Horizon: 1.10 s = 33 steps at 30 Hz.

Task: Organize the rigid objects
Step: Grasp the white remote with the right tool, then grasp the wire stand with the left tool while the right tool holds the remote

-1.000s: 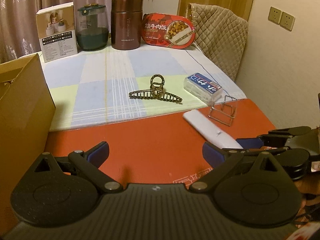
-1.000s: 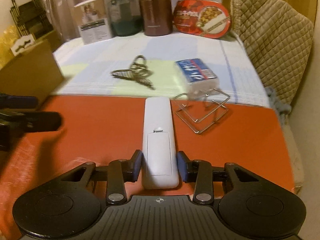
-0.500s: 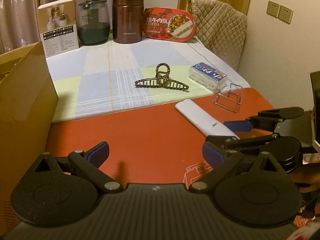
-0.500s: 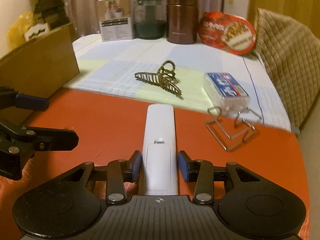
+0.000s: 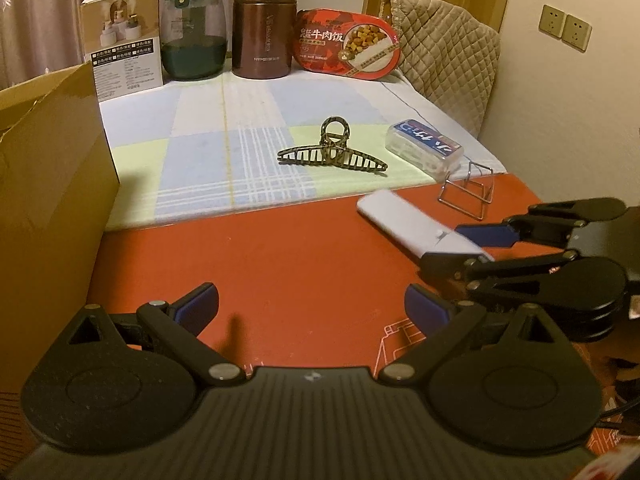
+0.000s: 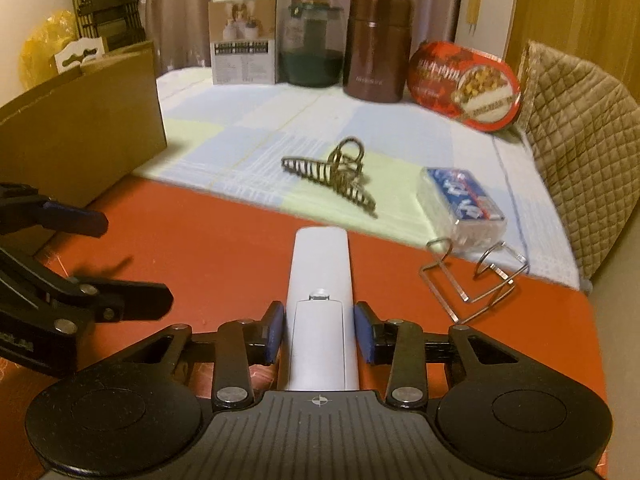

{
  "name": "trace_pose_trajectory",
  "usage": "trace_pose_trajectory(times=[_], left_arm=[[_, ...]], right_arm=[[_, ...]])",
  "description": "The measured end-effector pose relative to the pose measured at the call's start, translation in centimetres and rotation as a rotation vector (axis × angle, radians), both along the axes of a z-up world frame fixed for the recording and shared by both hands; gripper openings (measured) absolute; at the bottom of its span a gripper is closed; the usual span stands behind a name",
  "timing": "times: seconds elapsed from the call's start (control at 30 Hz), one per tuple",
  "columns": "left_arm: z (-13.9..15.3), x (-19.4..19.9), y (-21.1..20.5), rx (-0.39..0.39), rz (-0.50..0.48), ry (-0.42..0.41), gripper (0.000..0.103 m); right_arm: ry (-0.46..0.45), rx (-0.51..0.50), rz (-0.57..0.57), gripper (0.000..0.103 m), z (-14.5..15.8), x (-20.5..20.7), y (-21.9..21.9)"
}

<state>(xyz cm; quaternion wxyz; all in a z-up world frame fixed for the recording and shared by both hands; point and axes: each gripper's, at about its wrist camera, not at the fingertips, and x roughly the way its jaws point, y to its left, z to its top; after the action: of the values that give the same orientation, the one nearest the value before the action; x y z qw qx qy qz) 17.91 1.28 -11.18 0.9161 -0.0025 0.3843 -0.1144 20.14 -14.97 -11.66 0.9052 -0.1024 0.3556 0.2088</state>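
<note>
Table (image 5: 304, 264): lying red and bare at the near end, carrying a checked cloth (image 5: 208, 148) at the far end.
Cardboard box (image 5: 44, 184): standing along the table's left edge, reaching onto the cloth's near corner.
Quilted cover (image 6: 576, 128): draping over something at the far right, beside the cloth.
Back row: standing along the cloth's far edge, from left a printed carton (image 5: 124, 44), a green-tinted jar (image 5: 194, 36), a brown flask (image 5: 264, 26), and a red meal tub (image 5: 350, 50) leaning on its edge.
Left gripper (image 5: 312, 308): hovering over bare red table with jaws spread wide, gripping nothing.
Right gripper (image 6: 319, 334): clamping the white remote, blue pads pressing both long sides near its rear end.
White remote (image 6: 320, 292): lying battery-cover up between the right gripper's fingers, pointing toward the cloth, front tip stopping just short of the cloth's edge.
Hair claw (image 5: 332, 156): resting on the cloth, well apart from both grippers.
Clear case with blue label (image 6: 460, 208): sitting at the cloth's near right corner, just beyond the wire stand.
Wire stand (image 6: 472, 280): standing on the red surface just right of the remote, not touching it.
</note>
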Motion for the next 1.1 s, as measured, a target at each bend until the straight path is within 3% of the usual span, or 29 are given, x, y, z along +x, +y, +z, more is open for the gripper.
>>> trace_pose_trajectory(times=[0.77, 1.1], left_arm=[[0.6, 1.7, -1.8, -0.024, -0.011, -0.02, 0.097], [1.0, 3.3, -4.4, -0.018, -0.06, -0.059, 0.097]], right_arm=[[-0.05, 0.088, -0.129, 0.034, 2.0, 0.7, -3.4], [-0.092, 0.096, -0.235, 0.034, 3.5, 1.0, -7.4]])
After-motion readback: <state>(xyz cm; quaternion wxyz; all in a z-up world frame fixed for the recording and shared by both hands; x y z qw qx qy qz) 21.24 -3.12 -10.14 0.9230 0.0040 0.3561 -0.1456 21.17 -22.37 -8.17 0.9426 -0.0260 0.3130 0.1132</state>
